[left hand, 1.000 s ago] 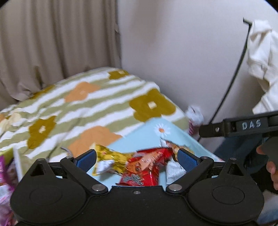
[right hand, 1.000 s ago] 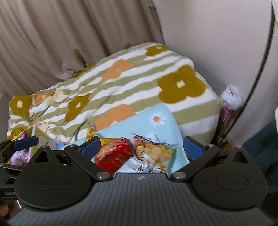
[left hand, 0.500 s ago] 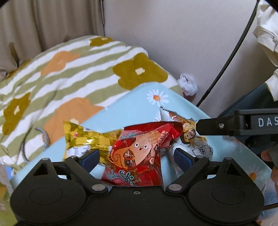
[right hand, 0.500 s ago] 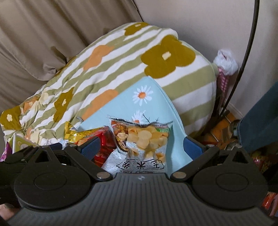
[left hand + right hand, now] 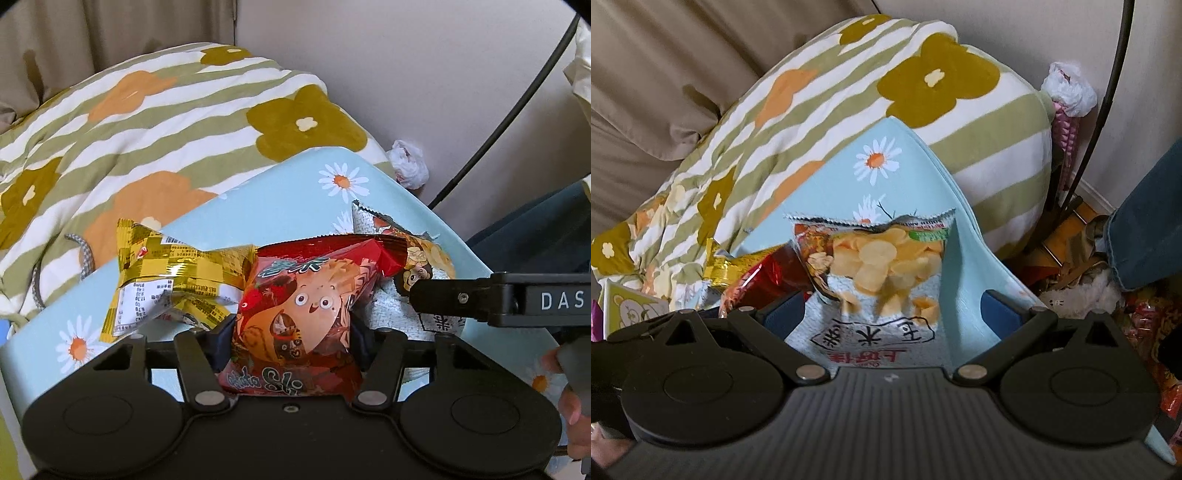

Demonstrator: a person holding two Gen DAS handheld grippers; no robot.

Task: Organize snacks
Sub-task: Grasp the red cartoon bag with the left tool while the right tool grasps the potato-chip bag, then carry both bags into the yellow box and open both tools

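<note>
A flowered green-striped quilt [image 5: 155,122] lies behind a pale blue daisy-print tray [image 5: 295,199] holding three snacks. The left gripper [image 5: 291,338] has just been closing and now pinches the red cartoon snack bag [image 5: 306,306], beside a gold packet [image 5: 173,273]. The right gripper [image 5: 892,312] stands wide, unclamped, around the white chip bag [image 5: 882,273]

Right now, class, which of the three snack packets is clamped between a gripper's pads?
The red packet, pinched by the left gripper; the gold and white packets lie free.
</note>
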